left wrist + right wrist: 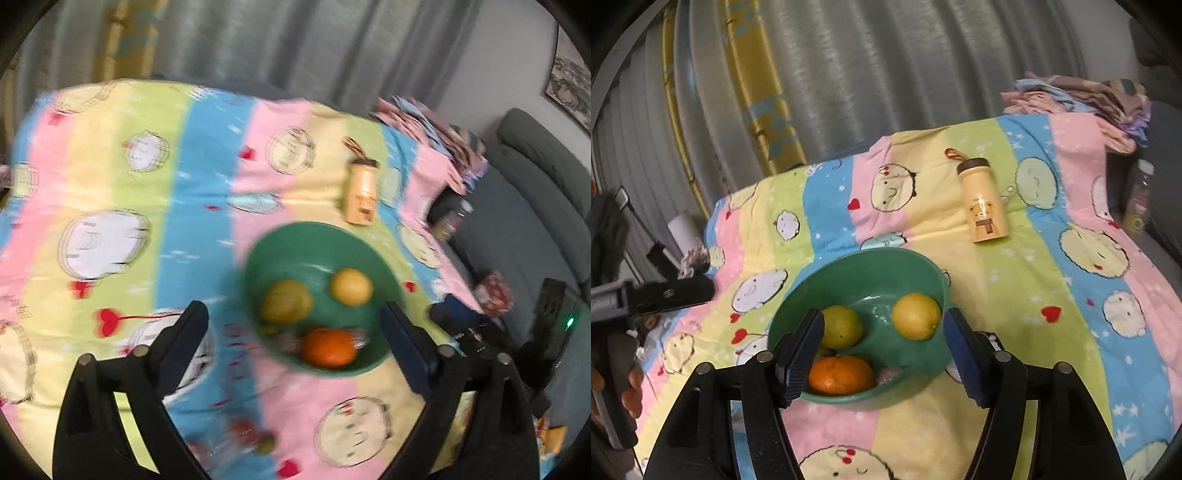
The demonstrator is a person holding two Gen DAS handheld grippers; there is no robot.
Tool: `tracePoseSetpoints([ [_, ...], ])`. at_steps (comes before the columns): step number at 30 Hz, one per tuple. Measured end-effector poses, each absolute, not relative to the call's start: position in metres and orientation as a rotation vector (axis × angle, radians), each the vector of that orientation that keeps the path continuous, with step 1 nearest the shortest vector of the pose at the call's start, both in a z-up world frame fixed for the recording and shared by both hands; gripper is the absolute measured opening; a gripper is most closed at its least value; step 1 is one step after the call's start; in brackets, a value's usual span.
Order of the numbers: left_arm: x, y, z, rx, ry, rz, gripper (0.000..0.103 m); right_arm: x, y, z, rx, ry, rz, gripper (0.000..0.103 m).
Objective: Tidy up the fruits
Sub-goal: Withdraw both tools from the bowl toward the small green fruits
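A green bowl (pixel 317 243) (pixel 871 266) stands on a striped cartoon cloth. In it lie a yellow lemon (pixel 351 287) (pixel 916 315), a yellow-green fruit (pixel 286 304) (pixel 842 326) and an orange (pixel 328 347) (pixel 840 374). A small green fruit (pixel 266 443), blurred, lies on the cloth nearer to me. My left gripper (pixel 293 314) is open and empty, hanging in front of the bowl. My right gripper (pixel 885 317) is open above the bowl's near side with nothing gripped. One left-gripper finger (pixel 683 290) shows at the left edge of the right wrist view.
A yellow bear-print bottle (pixel 362 192) (pixel 986 203) lies on the cloth behind the bowl. Folded cloths (pixel 1082 96) are stacked at the far right corner. A grey sofa (pixel 535 177) and a black device with a green light (pixel 561 317) are on the right. Curtains hang behind.
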State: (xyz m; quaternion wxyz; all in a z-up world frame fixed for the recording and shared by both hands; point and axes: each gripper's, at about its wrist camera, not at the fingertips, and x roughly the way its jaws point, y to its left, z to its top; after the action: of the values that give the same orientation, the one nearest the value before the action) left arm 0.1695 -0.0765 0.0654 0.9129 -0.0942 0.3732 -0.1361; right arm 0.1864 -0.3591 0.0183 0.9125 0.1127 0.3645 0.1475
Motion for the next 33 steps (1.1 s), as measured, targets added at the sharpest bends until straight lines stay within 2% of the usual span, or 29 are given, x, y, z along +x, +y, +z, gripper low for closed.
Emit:
tracePoseSetpoints([
  [10, 0.089, -0.014, 0.02, -0.251, 0.834, -0.141, 0.095, 0.127, -0.316, 0.008, 0.213, 0.826, 0.45, 0.068],
  [13, 0.069, -0.007, 0.0, -0.249, 0.867, -0.118, 0.102, 0.112, -0.293, -0.001, 0.193, 0.864, 0.512, 0.068],
  [18, 0.044, -0.015, -0.028, -0.17, 0.87, -0.094, 0.103, 0.1, -0.252, -0.025, 0.06, 0.943, 0.563, 0.068],
  [26, 0.046, -0.028, -0.06, -0.026, 0.876, -0.129, 0.101, 0.1, -0.215, -0.058, -0.083, 1.029, 0.607, 0.065],
  [33, 0.057, -0.03, -0.075, -0.04, 0.912, -0.138, 0.096, 0.106, -0.195, -0.07, -0.18, 1.056, 0.618, 0.063],
])
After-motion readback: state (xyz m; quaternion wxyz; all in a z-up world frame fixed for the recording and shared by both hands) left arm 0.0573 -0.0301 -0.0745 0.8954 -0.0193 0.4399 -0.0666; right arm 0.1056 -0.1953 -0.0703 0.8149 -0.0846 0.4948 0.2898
